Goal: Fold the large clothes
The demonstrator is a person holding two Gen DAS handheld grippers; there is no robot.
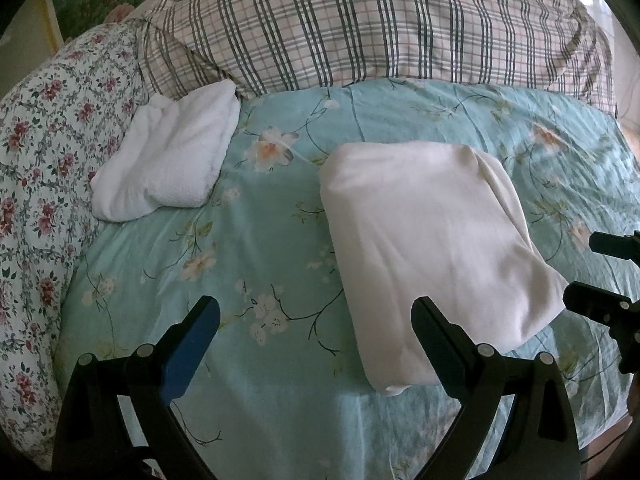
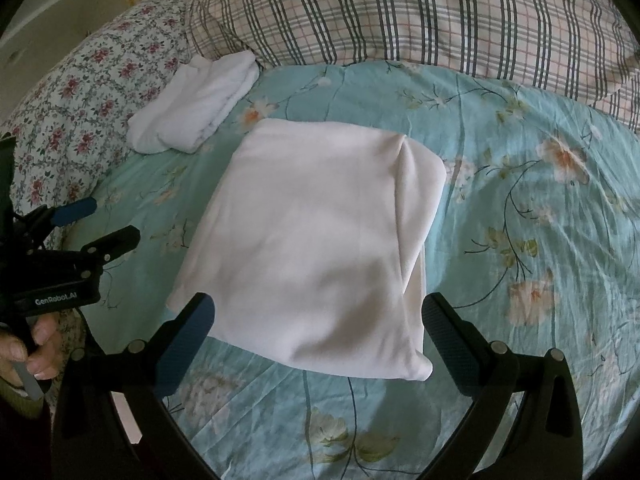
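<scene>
Left fingers (image 1: 208, 320) spread, right fingers (image 2: 440, 316) spread, folded white garment (image 2: 312, 232) beyond both, untouched

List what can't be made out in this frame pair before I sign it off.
- Folded cream garment: its type and inner layers, hidden by its own top layer, both views.
- White folded towel: its far end tucks against the plaid pillow, left view.
- Right gripper: cut off by the left view's edge.
</scene>
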